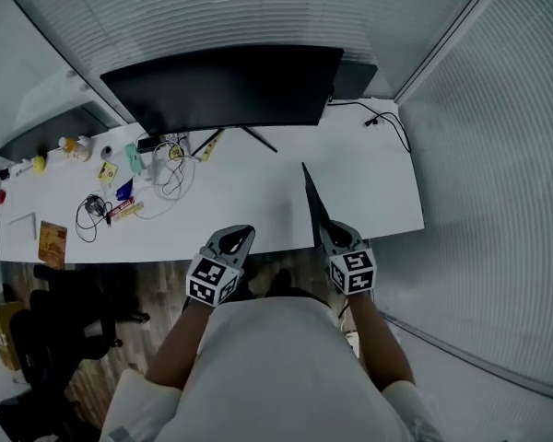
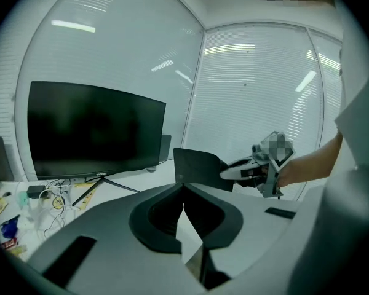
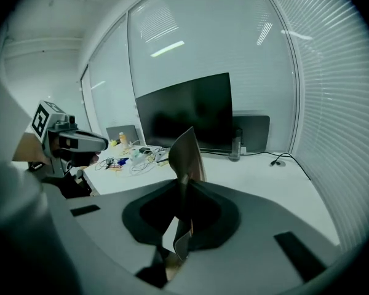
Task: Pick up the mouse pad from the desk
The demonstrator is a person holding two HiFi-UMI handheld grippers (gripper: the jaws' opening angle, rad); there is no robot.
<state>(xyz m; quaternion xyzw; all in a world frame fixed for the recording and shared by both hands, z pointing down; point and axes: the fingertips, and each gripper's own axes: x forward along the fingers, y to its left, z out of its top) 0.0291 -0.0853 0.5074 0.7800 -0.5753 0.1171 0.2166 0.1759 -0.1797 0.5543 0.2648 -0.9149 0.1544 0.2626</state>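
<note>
The mouse pad (image 1: pixel 312 201) stands on edge in front of the monitor (image 1: pixel 226 86), below its right end. It is a thin dark sheet held clear of the white desk (image 1: pixel 369 187), and its top corner curls over. The right gripper (image 1: pixel 326 228) has its 2 jaws clamped tight on the pad's near bottom edge. The left gripper (image 1: pixel 242 236) hovers in front of the monitor's middle, near the desk's front edge and apart from the pad. Its jaws seem to meet at the tips, with nothing between them. Looped cables (image 1: pixel 170 173) and small clutter (image 1: pixel 111 178) lie below the monitor's left end.
</note>
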